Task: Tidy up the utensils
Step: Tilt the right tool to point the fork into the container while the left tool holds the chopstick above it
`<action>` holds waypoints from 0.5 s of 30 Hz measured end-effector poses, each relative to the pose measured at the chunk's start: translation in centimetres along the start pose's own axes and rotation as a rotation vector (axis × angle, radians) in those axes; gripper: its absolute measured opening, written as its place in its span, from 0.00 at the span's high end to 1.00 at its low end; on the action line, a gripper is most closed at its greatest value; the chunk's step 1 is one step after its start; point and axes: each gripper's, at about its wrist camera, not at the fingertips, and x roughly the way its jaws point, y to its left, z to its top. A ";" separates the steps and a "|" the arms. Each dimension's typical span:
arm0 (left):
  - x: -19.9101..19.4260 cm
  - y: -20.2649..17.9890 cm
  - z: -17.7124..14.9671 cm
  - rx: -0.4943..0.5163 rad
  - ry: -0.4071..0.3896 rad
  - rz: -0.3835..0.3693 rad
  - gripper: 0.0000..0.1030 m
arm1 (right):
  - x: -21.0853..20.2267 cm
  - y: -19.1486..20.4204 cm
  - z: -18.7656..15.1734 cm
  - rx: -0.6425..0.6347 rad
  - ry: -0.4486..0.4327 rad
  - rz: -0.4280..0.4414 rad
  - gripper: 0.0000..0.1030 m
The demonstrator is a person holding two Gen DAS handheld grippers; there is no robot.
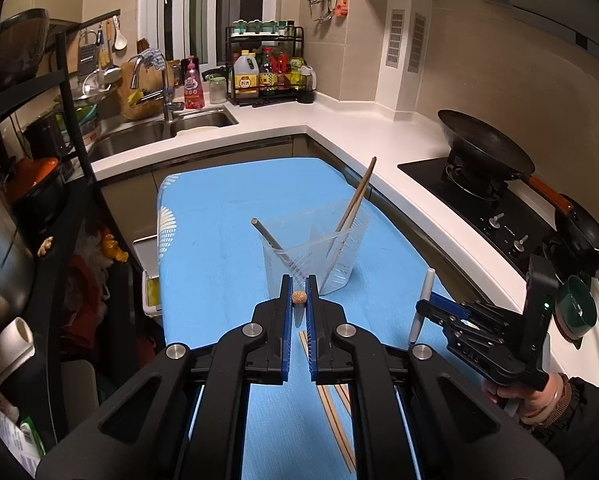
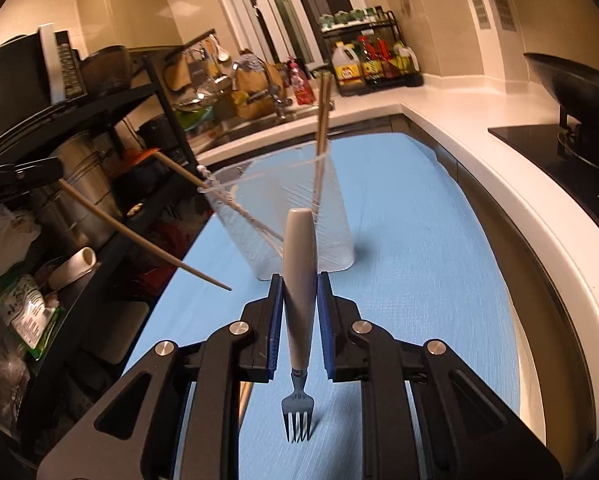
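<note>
While a fork (image 2: 298,320) is being gripped by its pale handle between the pads of the right gripper (image 2: 298,284), tines hanging toward the camera, the sorting is judged to be partly done. Chopsticks (image 1: 355,200) are already being held upright in the clear plastic holder (image 1: 319,256), which is standing just ahead of both grippers on the blue cloth (image 1: 219,240); one more stick (image 1: 265,236) is leaning out over the holder's near-left rim. A single chopstick (image 2: 139,236) is being clamped end-on in the closed left gripper (image 1: 299,286), only its round tip being shown in the left wrist view. More loose chopsticks (image 1: 331,408) are lying on the cloth beneath and behind the left gripper, so they are still being left to collect. Fork and held chopstick are both judged as yet to be dropped in.

Beyond the holder, a sink (image 1: 159,132) and a bottle rack (image 1: 267,68) are being kept well apart from the work. To the right, a wok (image 1: 483,148) is sitting on the stove. The leaning sticks are crowding the holder's mouth and may be knocked by the incoming fork.
</note>
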 end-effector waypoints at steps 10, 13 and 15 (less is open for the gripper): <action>-2.6 -1.6 0.0 0.023 -0.025 0.033 0.94 | -4.2 2.4 2.0 -0.079 -0.090 0.009 0.83; -3.7 -1.7 0.9 0.018 -0.051 0.035 0.94 | -5.3 3.1 3.5 -0.106 -0.115 0.006 0.83; -4.2 -1.9 1.6 0.019 -0.066 0.037 0.94 | -5.9 3.5 4.6 -0.123 -0.135 0.003 0.83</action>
